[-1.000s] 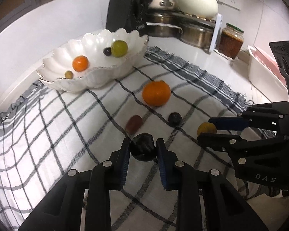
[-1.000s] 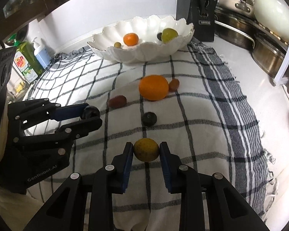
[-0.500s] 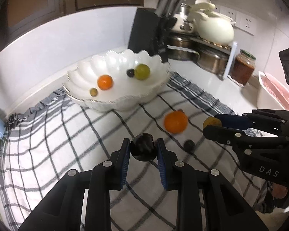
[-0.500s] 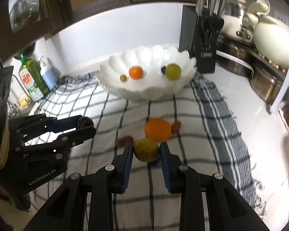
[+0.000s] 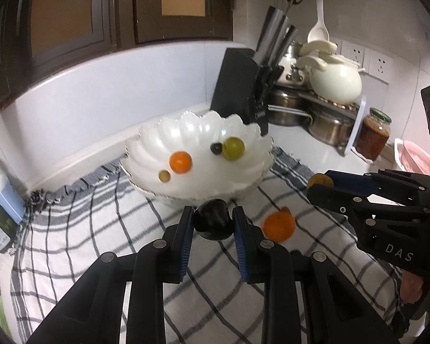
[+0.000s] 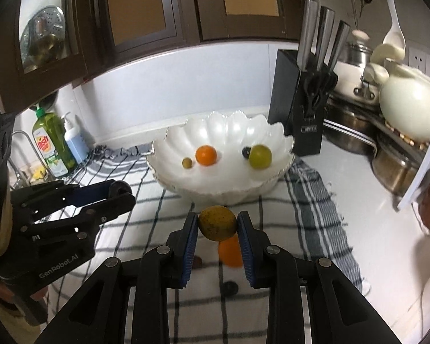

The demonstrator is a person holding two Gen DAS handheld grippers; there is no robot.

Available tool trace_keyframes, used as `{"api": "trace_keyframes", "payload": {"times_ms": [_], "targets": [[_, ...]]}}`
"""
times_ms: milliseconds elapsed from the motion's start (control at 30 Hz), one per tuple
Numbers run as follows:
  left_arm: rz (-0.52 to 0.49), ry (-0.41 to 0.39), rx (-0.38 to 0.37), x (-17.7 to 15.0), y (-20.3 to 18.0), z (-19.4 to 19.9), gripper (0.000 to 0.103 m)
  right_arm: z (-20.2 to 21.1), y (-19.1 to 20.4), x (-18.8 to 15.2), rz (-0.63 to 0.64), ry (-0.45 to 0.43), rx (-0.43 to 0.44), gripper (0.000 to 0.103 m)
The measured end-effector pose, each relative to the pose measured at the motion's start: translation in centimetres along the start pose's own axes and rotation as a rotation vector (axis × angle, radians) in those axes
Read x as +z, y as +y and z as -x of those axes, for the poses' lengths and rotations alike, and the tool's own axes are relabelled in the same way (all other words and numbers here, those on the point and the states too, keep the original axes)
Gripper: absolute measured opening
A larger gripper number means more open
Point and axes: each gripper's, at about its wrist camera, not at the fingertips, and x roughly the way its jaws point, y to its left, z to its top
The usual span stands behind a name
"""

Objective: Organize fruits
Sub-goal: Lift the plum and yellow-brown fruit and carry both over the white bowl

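Left gripper (image 5: 213, 223) is clamped tight on a dark plum (image 5: 213, 221), held up in the air just in front of the white scalloped bowl (image 5: 146, 154). Right gripper (image 6: 217, 225) is pinching a yellowish-green fruit (image 6: 217, 223) the same way. A big orange (image 5: 278, 225) sits on the checked cloth (image 5: 71, 229) below.

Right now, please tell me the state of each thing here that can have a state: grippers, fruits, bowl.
left gripper: shut on dark plum, lifted.
right gripper: shut on yellow-green fruit, lifted.
white bowl: upright on cloth, holds four fruits.
large orange: loose on checked cloth.
small dark fruit: loose on cloth.
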Motion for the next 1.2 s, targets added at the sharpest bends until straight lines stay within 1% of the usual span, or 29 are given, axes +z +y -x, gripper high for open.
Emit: {"api": "trace_keyframes", "payload": {"times_ms": [367,800,1033,1200], "targets": [[-0.001,-0.082,0.033,2.8,0.9,0.5,0.028,-0.2,-0.2,2.9,0.027,-0.071,-0.019,0.030],[0.018,-0.127,0.079,5.7,2.5,-0.9,0.028,-2.1,-0.2,6.6,0.042,-0.136,-0.036,0.030],[0.024,-0.119,0.106,7.4,3.5,-2.9,0.028,-4.5,-0.3,8.2,0.034,-0.122,-0.041,0.030],[0.045,-0.090,0.114,8.5,4.5,-4.7,0.028,-6.5,-0.7,9.1,0.030,-0.094,-0.055,0.030]]}}
